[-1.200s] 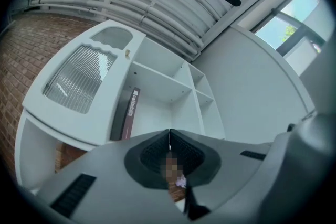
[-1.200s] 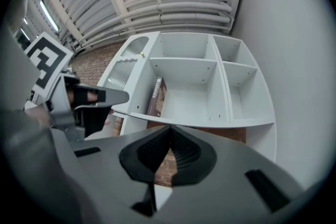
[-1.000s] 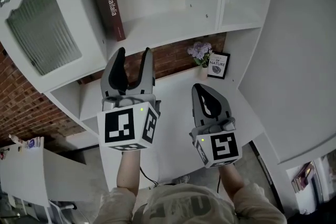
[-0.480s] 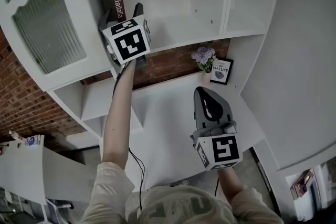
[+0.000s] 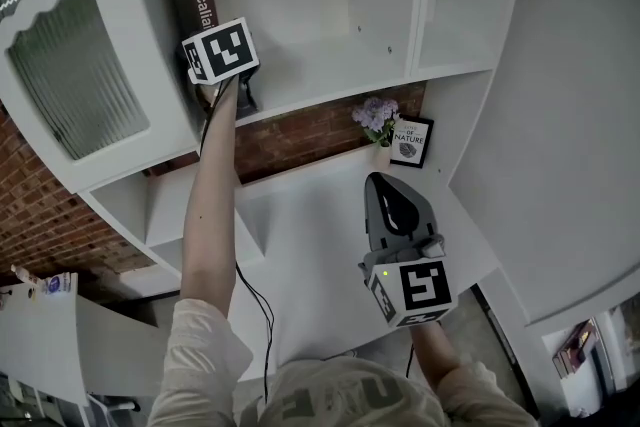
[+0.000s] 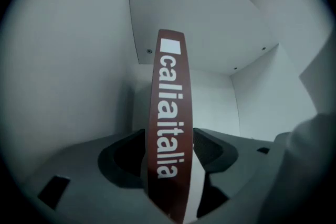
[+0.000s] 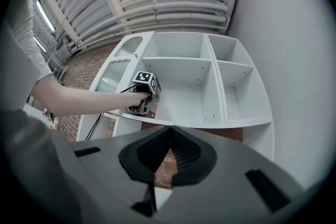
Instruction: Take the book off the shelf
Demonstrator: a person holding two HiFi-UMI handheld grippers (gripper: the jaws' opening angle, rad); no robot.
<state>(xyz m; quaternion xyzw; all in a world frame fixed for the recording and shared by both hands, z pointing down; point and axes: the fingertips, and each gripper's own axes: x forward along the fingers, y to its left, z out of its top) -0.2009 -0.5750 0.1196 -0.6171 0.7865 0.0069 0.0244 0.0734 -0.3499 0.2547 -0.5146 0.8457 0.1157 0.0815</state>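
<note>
Upper left, the left gripper (image 6: 169,152) is closing its wide jaws round an upright dark red hardcover book (image 6: 170,86) in the white wooden shelf unit (image 5: 330,65), while the right gripper (image 7: 169,136), lower centre, is pressed shut on nothing

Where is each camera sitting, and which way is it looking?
Left gripper view: on the left tongs, facing into the shelf at the book; its jaws show, closing around the book.
Right gripper view: on the right tongs, facing up at the shelf; its shut jaws and the left arm show.
Head view: on the head, facing the shelf; both tongs, left arm and shirt show.
Right gripper and head views share the left tongs reaching into the shelf.
</note>
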